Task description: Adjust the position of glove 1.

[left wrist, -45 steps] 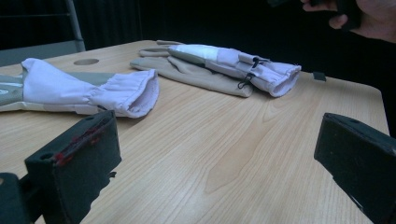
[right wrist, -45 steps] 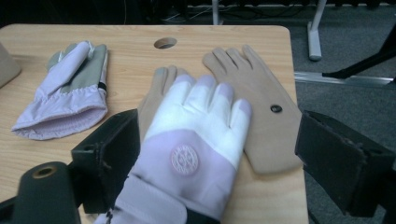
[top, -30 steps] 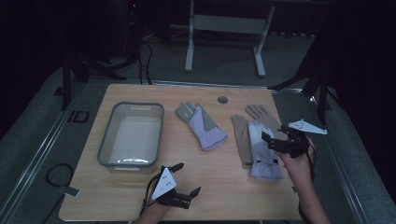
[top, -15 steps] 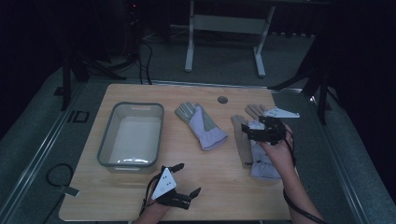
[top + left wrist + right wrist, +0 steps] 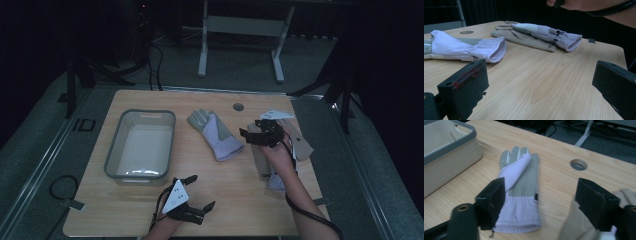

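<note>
Hovering the right hand-held gripper (image 5: 250, 135), jaws wide open, beside the soft, light glove (image 5: 520, 195) lying flat mid-surface near the bin (image 5: 120, 150), likely pinching best at its gathered cuff.

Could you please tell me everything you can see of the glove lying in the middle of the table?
The middle glove looks like fabric, grey on the palm and fingers, pale lilac on one folded-over flap and the gathered cuff. It lies flat on the wooden table, fingers pointing away from the person, cuff nearer, between the tub and the other glove. The right gripper, jaws wide open, is close beside it without touching.
</note>
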